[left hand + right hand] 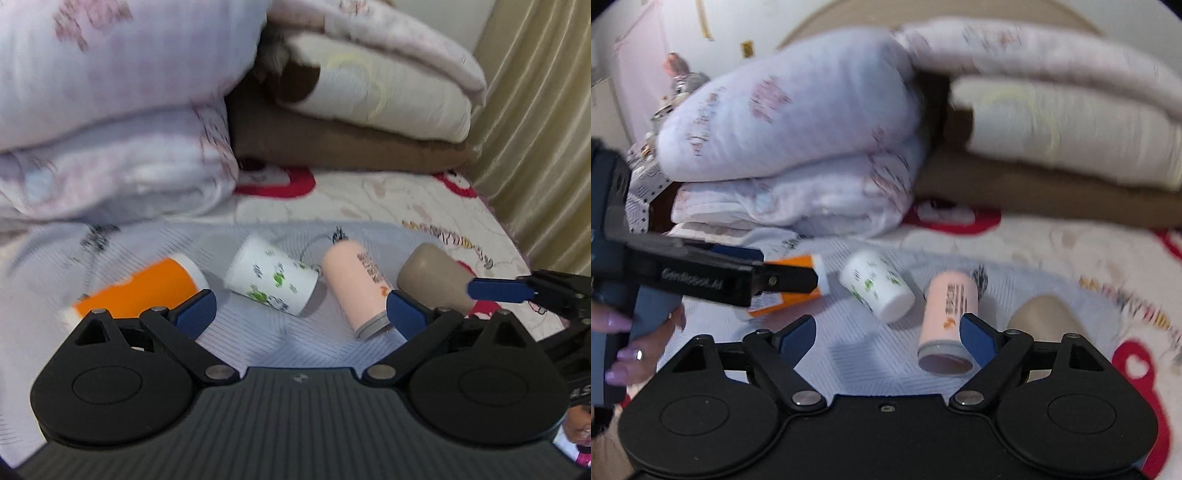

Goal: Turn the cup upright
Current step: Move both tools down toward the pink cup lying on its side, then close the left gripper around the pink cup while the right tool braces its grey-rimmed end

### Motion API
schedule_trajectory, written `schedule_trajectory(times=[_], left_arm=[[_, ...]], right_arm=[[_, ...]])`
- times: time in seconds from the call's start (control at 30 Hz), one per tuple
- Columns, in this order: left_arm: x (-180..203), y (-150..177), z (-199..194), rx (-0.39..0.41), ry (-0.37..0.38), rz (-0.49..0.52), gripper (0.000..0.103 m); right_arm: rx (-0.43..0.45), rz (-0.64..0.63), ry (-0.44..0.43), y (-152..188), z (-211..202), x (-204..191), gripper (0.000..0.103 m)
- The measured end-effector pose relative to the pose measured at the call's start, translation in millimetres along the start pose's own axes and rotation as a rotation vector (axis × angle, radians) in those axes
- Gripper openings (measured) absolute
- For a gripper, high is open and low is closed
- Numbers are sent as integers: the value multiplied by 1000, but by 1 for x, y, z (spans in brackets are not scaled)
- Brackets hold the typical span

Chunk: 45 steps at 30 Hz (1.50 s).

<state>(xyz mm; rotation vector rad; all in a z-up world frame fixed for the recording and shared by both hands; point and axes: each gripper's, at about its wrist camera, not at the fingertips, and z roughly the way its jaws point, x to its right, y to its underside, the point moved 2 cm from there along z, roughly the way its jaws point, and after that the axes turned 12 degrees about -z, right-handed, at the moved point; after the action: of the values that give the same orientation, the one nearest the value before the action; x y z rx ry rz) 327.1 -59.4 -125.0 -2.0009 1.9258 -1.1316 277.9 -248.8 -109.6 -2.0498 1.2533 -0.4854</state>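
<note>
Several cups lie on their sides in a row on the bed: an orange cup (147, 286), a white cup with green print (273, 278), a pink cup (356, 284) and a beige cup (432, 275). My left gripper (299, 312) is open and empty, just in front of the white cup. My right gripper (888, 334) is open and empty, in front of the white cup (877, 290) and the pink cup (949, 317). The orange cup (796, 291) and beige cup (1047, 314) flank them. The left gripper (783, 275) shows side-on over the orange cup. One right finger (498, 290) reaches across the beige cup.
A light striped cloth (258, 343) lies under the cups on a patterned bedsheet (406, 199). Folded quilts (110, 110) and stacked pillows (369, 110) rise close behind the cups. A curtain (546, 129) hangs at the right. A hand with purple nails (624, 347) holds the left gripper.
</note>
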Motion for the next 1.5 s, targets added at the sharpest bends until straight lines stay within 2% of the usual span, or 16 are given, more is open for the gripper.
schedule_trajectory(times=[0.17, 0.27, 0.4, 0.63, 0.7, 0.83, 1.03, 1.23, 1.5], left_arm=[[7, 6, 44, -53, 24, -33, 97], [9, 8, 63, -72, 44, -57, 96], [15, 11, 86, -85, 56, -76, 95], [20, 13, 113, -134, 79, -154, 75], [20, 15, 118, -153, 75, -160, 73], [16, 17, 116, -158, 103, -187, 63], [21, 22, 110, -197, 155, -181, 46], [27, 37, 96, -211, 135, -127, 44], [25, 54, 72, -291, 91, -105, 44]], right_arm=[[-60, -8, 20, 7, 46, 13, 87], [-72, -83, 53, 12, 65, 14, 87], [-81, -108, 72, 19, 81, 18, 87], [-59, -62, 84, 26, 102, 35, 87], [-63, -61, 82, 27, 108, 35, 82], [-80, -50, 106, 29, 113, 34, 70], [-67, -41, 90, 36, 104, 32, 69], [-63, -46, 76, 45, 93, 17, 69], [-64, -49, 36, 64, 74, -7, 69]])
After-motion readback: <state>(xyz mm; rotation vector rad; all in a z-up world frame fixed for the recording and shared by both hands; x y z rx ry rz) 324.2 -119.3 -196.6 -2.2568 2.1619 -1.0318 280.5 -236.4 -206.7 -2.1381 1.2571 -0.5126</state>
